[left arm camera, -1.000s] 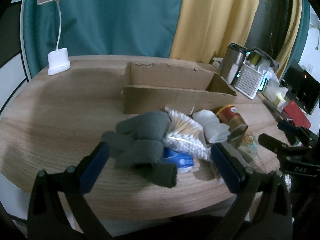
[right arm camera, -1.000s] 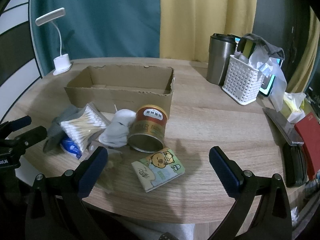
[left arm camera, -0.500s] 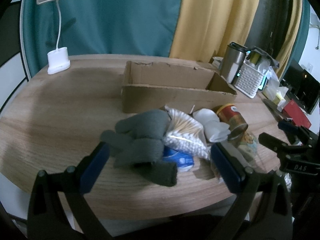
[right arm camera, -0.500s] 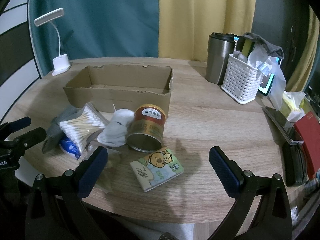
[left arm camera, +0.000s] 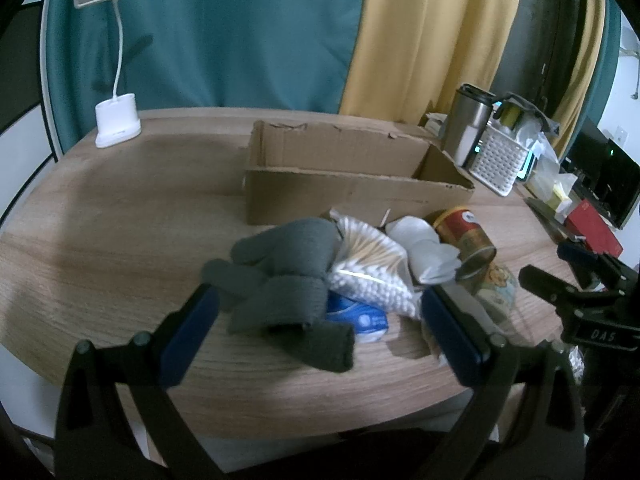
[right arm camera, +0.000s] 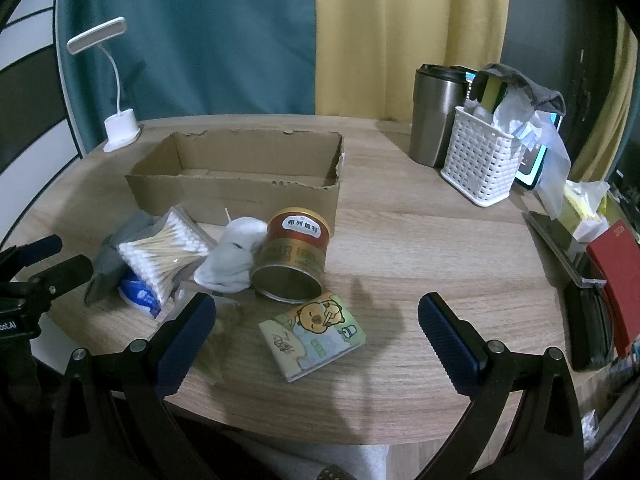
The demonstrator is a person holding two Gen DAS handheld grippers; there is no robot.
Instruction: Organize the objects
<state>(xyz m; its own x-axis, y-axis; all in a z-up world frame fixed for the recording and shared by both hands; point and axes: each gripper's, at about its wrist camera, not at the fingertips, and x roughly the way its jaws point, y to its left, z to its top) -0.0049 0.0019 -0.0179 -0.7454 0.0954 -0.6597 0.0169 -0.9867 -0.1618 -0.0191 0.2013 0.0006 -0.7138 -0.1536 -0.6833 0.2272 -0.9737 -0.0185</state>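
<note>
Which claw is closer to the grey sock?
Left. The left claw sits open right in front of the grey sock. The right claw is open too, farther off, over by the cartoon packet.

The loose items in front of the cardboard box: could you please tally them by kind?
Grey gloves: 1 pile
Cotton swab pack: 1
Blue packet: 1
White sock: 1
Red tin can: 1
Cartoon tissue pack: 1
Total: 6

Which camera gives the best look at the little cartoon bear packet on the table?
The right wrist view: the cartoon bear packet lies flat on the table in full sight, just ahead of the open jaws, its whole printed face showing. The left wrist view catches only a sliver of it behind the tipped red can.
</note>
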